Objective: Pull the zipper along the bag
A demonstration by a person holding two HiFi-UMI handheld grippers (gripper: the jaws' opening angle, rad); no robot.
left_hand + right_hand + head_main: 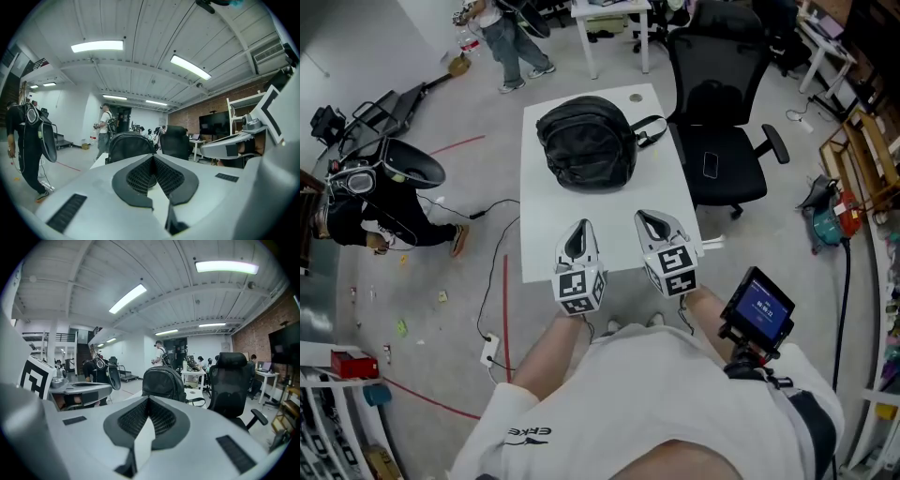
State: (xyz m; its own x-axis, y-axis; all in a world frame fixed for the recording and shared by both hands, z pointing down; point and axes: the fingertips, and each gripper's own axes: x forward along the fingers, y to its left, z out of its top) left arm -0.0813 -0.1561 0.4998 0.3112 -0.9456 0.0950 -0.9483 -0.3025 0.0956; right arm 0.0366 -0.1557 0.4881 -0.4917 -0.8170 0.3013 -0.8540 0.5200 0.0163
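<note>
The black backpack (pixel 586 142) lies toward the far end of the white desk (pixel 546 230), in the upper middle of the head view. One strap (pixel 651 128) trails off its right side, and its zipper is too small for us to pick out. Both tools hang over the near edge of the desk, well apart from the bag and touching nothing. The left hand-held gripper (pixel 583 229), just left of centre, has its jaws brought fully together. In its own view the ribbed black pads (pixel 139 176) meet at the tip with nothing caught between them, and the bag stands ahead beyond them. The right hand-held gripper (pixel 648 220), beside it and a little farther up the frame, is closed the same way and empty, its pads (pixel 161 420) meeting at the tip. Each tool carries a cube (pixel 579 289) printed with black-and-white square markers. For writing, we see short white lettering on the shirt (pixel 529 432) at lower left, turned away from us and not surely legible. We also see a small screen (pixel 758 309) by the right wrist whose pale digits are too small to read. A black office chair (pixel 727 141) stands just right of the desk with a dark phone (pixel 710 164) lying on its seat.
</note>
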